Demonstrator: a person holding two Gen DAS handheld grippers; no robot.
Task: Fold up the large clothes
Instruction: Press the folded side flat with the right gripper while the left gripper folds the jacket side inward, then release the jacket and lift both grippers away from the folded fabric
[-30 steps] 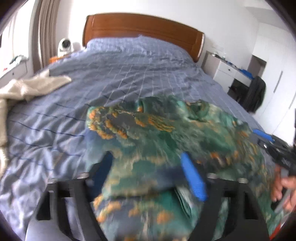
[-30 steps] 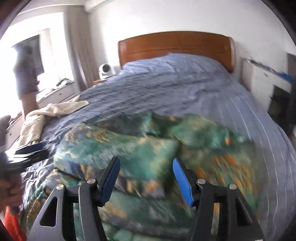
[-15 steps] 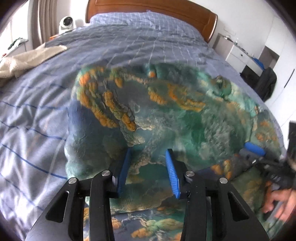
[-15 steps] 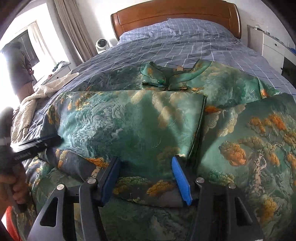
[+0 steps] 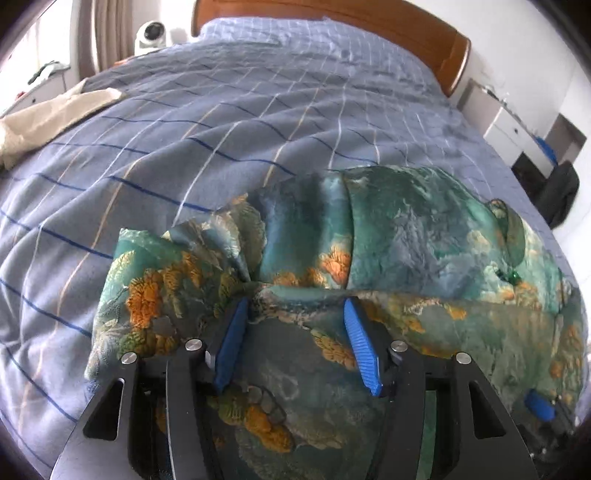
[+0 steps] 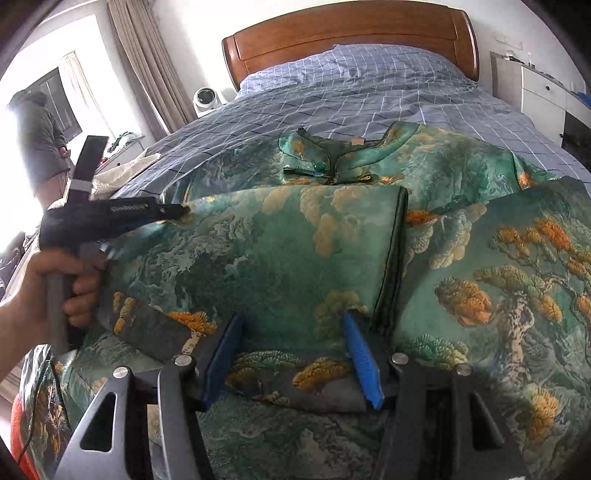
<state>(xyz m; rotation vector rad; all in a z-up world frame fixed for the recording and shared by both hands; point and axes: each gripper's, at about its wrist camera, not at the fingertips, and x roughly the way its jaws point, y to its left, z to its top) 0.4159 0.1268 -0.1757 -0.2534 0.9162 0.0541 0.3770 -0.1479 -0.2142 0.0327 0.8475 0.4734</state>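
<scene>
— Garment (image 6: 295, 258) first: where does it lie, and why there?

— Spread over the foot end of the bed (image 5: 258, 129), on the blue checked cover, collar (image 6: 332, 162) toward the wooden headboard (image 6: 351, 33). The bed gives a broad flat surface, which a large green printed robe needs if its folds are to lie square.

— One side looks doubled over.

— It does. In the right wrist view a panel lies folded across the middle of the body, its dark-trimmed edge (image 6: 391, 258) running from below the collar down toward the camera. The far right portion lies flat and unfolded, so by the look of it the fold is only half made.

— And the left tool (image 5: 293, 343)?

— Its blue fingers (image 5: 360, 347) stand wide apart, resting on the cloth with nothing pinched between them. Just ahead of them the fabric is bunched into a puckered ridge (image 5: 240, 251), probably a sleeve or side edge that wants smoothing or tucking in.

— The right tool (image 6: 291, 354)?

— Also spread wide, its pads straddling the near hem of the folded panel without closing on it. It seems placed to press or steady that hem, though whether it bears down cannot be told.

— Anything else about?

— A cream cloth (image 5: 51, 114) lies well apart near the bed's left edge, a small white fan (image 6: 207, 98) stands beside the headboard, and a person (image 6: 38, 136) stands by the window.
</scene>
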